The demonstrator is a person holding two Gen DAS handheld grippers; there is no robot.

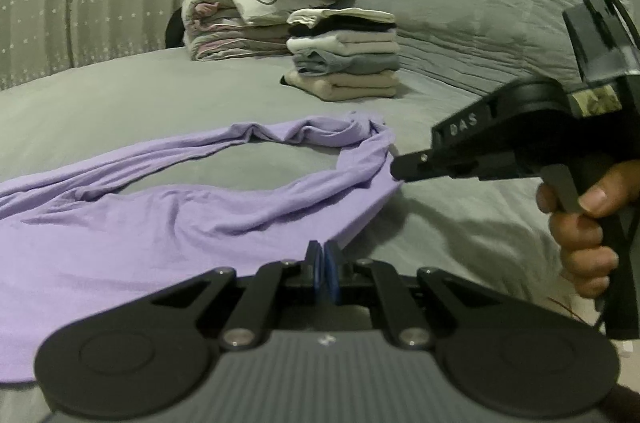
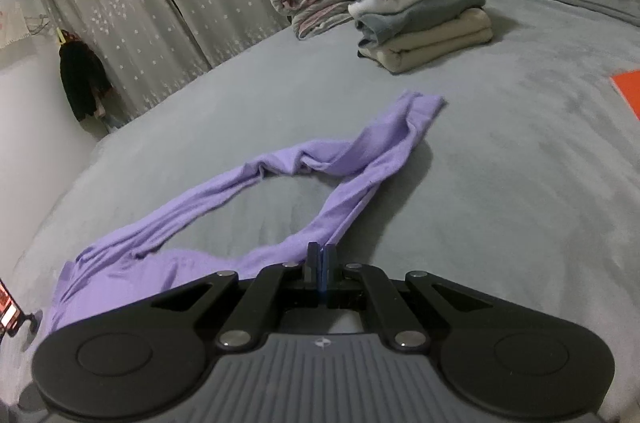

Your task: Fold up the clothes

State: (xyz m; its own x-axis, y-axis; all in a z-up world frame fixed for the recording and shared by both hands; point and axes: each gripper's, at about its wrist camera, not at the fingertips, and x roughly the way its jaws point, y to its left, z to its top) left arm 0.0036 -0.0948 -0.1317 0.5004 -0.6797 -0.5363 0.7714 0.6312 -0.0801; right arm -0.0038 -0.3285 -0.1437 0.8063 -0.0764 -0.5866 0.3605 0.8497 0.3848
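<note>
A lilac top (image 1: 160,223) lies spread on the grey bedcover (image 1: 140,103), its long straps forming a loop toward the far side. My left gripper (image 1: 323,253) is shut on the top's near edge, where the cloth runs taut up to the right. My right gripper (image 1: 400,173), held by a hand (image 1: 580,235), is shut on the same edge farther along, by the strap. In the right wrist view, the right gripper (image 2: 320,255) pinches the lilac top (image 2: 352,159) where a strap meets the body.
A stack of folded clothes (image 1: 344,63) (image 2: 420,11) stands at the back of the bed, with pillows and a quilt (image 1: 256,7) behind it. Starred curtains (image 2: 160,3) hang to the left. An orange item (image 2: 628,91) lies at the right edge.
</note>
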